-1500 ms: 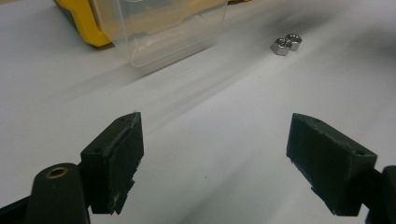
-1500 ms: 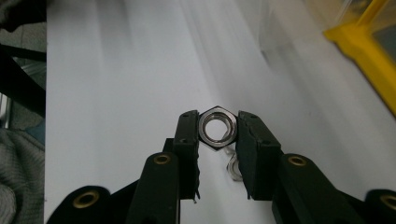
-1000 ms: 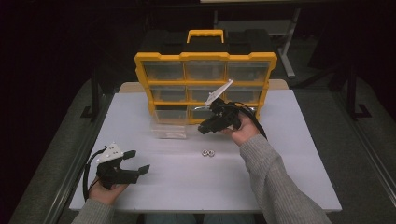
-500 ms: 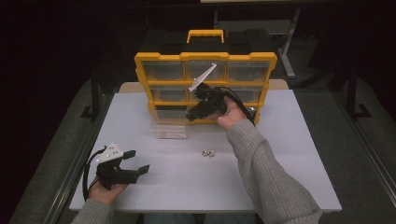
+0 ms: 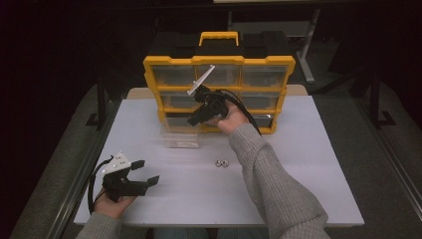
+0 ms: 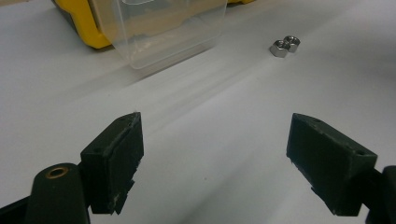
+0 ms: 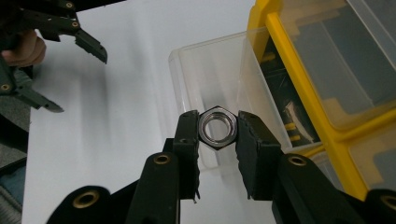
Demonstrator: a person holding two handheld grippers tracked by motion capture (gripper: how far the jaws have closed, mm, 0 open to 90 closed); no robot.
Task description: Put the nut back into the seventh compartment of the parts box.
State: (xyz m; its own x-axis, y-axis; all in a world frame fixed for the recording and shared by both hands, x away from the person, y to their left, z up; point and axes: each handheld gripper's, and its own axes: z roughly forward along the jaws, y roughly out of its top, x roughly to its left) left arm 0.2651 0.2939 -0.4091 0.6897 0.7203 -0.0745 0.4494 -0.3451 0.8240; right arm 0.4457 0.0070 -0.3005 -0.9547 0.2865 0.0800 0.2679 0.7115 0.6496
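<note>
Leftward and up has gone the right gripper (image 5: 195,119), arm stretched, jaws clamped on a nut (image 7: 217,127) above the clear drawer (image 5: 179,137); left gripper (image 5: 144,172) rests wide open, empty, two nuts (image 6: 285,45) ahead.

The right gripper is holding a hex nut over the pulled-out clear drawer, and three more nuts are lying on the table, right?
Not quite: two hex nuts lie on the table, as the high view shows. The right gripper does hold a hex nut over the clear drawer.
</note>
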